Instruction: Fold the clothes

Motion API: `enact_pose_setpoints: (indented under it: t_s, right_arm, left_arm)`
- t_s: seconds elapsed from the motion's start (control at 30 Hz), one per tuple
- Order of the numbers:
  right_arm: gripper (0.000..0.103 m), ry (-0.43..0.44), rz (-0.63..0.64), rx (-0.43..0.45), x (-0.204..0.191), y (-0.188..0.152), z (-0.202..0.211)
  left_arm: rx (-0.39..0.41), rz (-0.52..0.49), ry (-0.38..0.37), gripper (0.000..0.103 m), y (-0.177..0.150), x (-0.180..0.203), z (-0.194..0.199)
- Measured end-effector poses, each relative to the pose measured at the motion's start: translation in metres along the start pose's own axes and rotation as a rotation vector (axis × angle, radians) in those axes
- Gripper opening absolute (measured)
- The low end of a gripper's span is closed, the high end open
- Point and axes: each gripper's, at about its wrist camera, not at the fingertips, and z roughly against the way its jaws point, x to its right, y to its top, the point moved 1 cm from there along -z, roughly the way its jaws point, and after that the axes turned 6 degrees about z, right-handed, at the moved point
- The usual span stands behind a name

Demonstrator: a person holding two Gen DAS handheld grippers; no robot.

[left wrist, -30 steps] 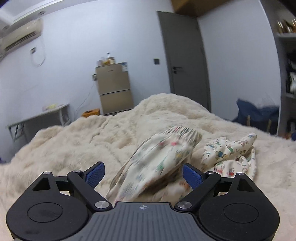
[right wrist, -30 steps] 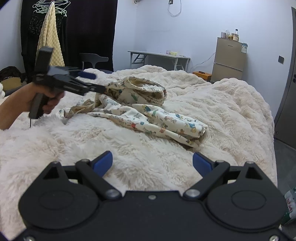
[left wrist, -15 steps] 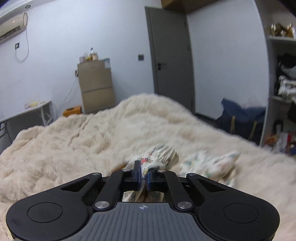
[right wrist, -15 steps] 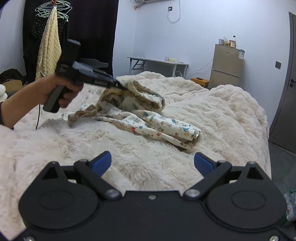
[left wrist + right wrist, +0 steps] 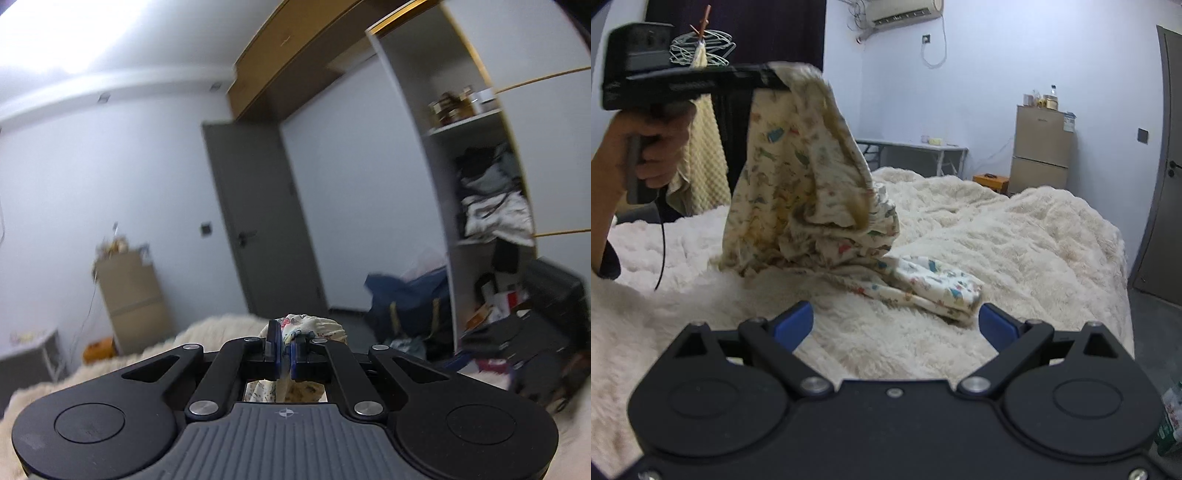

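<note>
Cream cotton with small coloured prints — the garment [image 5: 809, 173] hangs from the left gripper [image 5: 283, 354], whose blue pads are clamped tight on a bunched edge of the cloth. In the right wrist view a hand [image 5: 646, 147] holds that gripper level, up above the bed [image 5: 1015, 236], and the cloth drapes down from its tip in a loose fold. The lower end of the garment trails onto the fluffy blanket and lies there in a flat, doubled strip toward the right. The right gripper [image 5: 895, 325] sits low in front of the bed with its jaws wide apart and nothing between them — the trailing strip lies just beyond its pads. Behind the bed stand a small fridge [image 5: 1041, 162] and a grey door [image 5: 258, 221].
</note>
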Motion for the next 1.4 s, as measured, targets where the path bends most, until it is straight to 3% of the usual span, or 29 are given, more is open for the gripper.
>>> enact_pose_setpoints:
  t_s: [0.17,0.4,0.57,0.67,0.77,0.97,1.27,1.4]
  right_arm:
    - [0.101,0.062,0.015,0.016,-0.009,0.005,-0.013]
    - [0.100,0.037,0.034,-0.025,-0.025,0.015,-0.042]
    - [0.100,0.072,0.032,-0.015,-0.029,0.006,-0.027]
    - [0.100,0.217,-0.040,-0.003,-0.019,0.003,-0.013]
    - [0.100,0.216,-0.058,-0.004,-0.013,0.003,-0.007]
    - [0.099,0.259,-0.251,-0.016,0.020,0.004,-0.019]
    - [0.074,0.316,-0.556,-0.156,0.075,0.001,-0.098]
    - [0.072,0.345,-0.649,-0.210,0.084,-0.005,-0.129]
  left_arm:
    - [-0.029,-0.014,-0.030,0.002,-0.015,0.018,-0.011]
    - [-0.105,-0.020,0.056,0.002,-0.048,0.016,-0.032]
    - [-0.171,0.031,-0.021,0.002,-0.078,0.030,-0.028]
    - [-0.240,-0.061,-0.068,0.001,-0.107,0.065,-0.025]
    - [-0.337,-0.228,-0.063,0.002,-0.134,0.091,-0.024]
    - [-0.398,-0.240,-0.031,0.002,-0.151,0.089,-0.012]
    - [-0.454,-0.231,-0.060,0.001,-0.156,0.089,-0.021]
    - [-0.459,-0.227,-0.060,0.001,-0.157,0.087,-0.023]
